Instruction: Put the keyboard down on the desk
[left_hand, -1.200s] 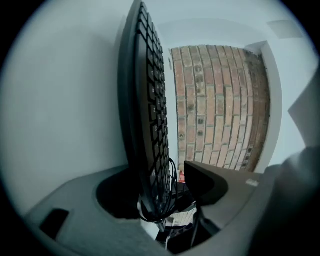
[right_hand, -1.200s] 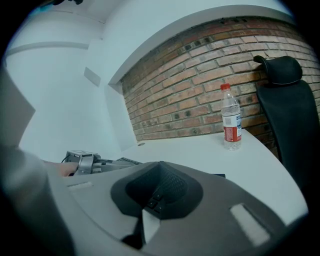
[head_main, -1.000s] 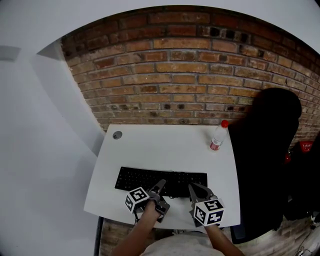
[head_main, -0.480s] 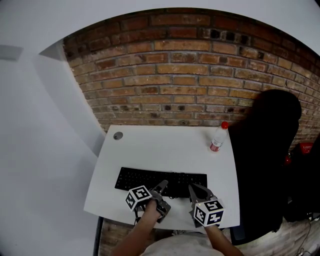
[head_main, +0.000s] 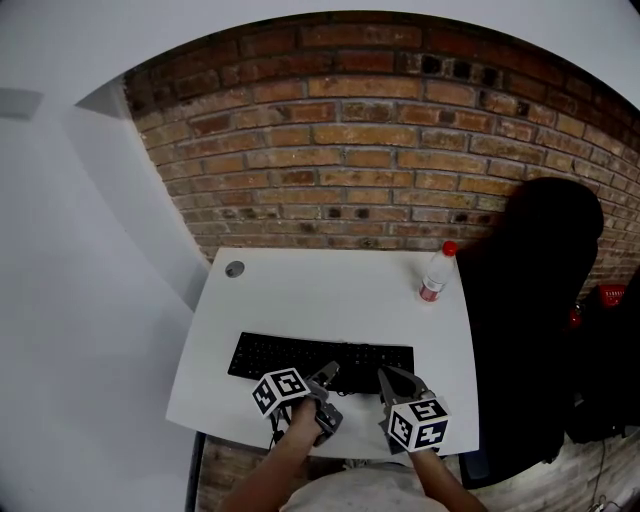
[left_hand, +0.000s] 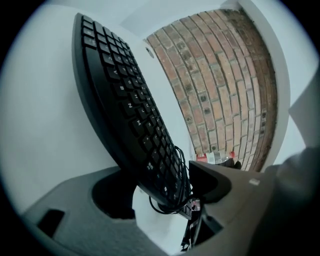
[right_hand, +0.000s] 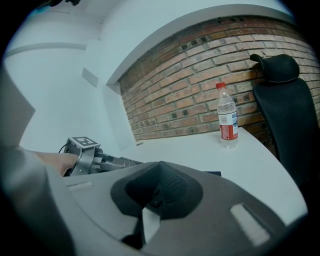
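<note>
The black keyboard (head_main: 300, 356) lies flat on the white desk (head_main: 320, 290), near its front edge. My left gripper (head_main: 325, 376) is at the keyboard's near edge. In the left gripper view its jaws (left_hand: 165, 192) stand wide open on either side of the keyboard (left_hand: 130, 110) and its coiled cable, and bare desk shows between one jaw and the keyboard. My right gripper (head_main: 386, 374) reaches the keyboard's front edge further right. In the right gripper view its jaws (right_hand: 160, 164) meet at the tips with nothing between them, and a corner of the keyboard (right_hand: 212, 173) shows beyond them.
A clear water bottle with a red cap (head_main: 434, 274) stands at the desk's far right. A black office chair (head_main: 530, 320) is close against the desk's right side. A round cable grommet (head_main: 235, 269) sits at the far left corner. A brick wall runs behind the desk.
My left gripper's jaws have spread wider off the keyboard, and its marker cube has shifted slightly. The right gripper and the keyboard have stayed where they were.
</note>
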